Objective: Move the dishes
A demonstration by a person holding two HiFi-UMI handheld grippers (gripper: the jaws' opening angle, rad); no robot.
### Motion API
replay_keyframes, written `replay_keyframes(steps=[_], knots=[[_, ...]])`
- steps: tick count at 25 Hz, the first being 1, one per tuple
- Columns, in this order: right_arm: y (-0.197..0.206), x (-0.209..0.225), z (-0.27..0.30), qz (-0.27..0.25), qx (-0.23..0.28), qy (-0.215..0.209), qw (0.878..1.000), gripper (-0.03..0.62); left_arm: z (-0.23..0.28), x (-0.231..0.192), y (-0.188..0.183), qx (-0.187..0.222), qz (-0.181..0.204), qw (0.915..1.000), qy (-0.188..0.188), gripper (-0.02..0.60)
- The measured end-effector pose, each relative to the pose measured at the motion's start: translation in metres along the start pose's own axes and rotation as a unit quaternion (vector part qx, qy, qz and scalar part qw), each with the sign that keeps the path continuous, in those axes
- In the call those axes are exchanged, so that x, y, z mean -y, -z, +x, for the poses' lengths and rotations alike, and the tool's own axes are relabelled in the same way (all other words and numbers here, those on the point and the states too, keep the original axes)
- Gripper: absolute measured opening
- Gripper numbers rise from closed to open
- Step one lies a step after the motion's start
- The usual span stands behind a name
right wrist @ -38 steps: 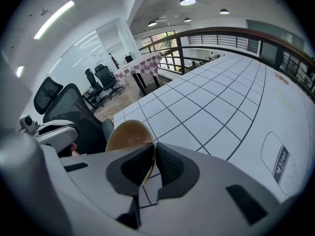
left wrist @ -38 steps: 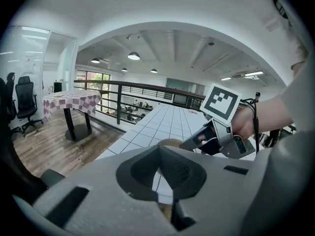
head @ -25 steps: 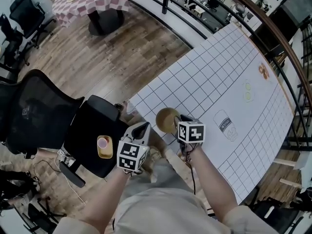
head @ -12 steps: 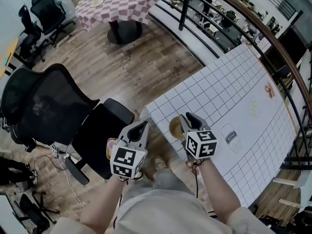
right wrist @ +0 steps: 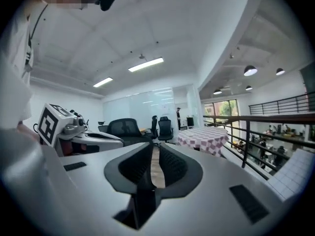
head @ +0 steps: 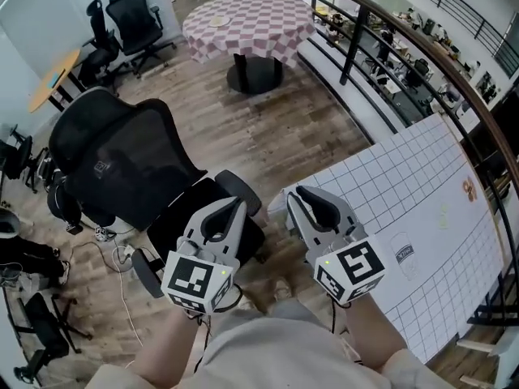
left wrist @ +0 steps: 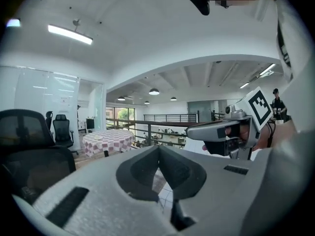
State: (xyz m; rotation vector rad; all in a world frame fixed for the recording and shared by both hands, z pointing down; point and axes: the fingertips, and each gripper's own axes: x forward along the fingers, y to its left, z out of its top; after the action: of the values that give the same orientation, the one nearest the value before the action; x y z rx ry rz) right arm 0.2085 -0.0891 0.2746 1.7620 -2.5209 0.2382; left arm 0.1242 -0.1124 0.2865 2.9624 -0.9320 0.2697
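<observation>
Wooden floor (head: 285, 128) beside gridded table (head: 422, 186)

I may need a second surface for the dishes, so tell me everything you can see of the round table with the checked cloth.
The round table stands upright on the wood floor, far beyond the black office chair and near the dark railing. A red-and-white checked cloth drapes over its top and edge. One dark column on a round black base carries it. A small pale dish-like thing lies on it near the left edge; too small to identify.
</observation>
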Motion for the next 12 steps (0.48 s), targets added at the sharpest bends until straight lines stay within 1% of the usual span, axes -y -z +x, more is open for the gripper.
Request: replay_keyframes(steps=[3,5,8,12], knots=[[-0.031,-0.041,0.005,-0.010,0.022,-0.050,0.998,0.054,-0.033,-0.018,-0.021,0.022,0.025,0.9986,-0.042,0.012],[-0.049,-0.065,0.007,-0.016,0.040,-0.075,0.996,0.049,-0.053,-0.027,-0.032,0.034,0.034,0.9969,-0.063,0.014],[-0.071,-0.099,0.010,-0.037,0.057,-0.109,0.992,0.046,-0.082,-0.035,-0.046,0.047,0.022,0.9952,-0.082,0.013],[-0.091,-0.135,0.010,-0.049,0.061,-0.163,0.984,0.040,-0.116,-0.045,-0.064,0.066,0.028,0.9905,-0.117,0.012]])
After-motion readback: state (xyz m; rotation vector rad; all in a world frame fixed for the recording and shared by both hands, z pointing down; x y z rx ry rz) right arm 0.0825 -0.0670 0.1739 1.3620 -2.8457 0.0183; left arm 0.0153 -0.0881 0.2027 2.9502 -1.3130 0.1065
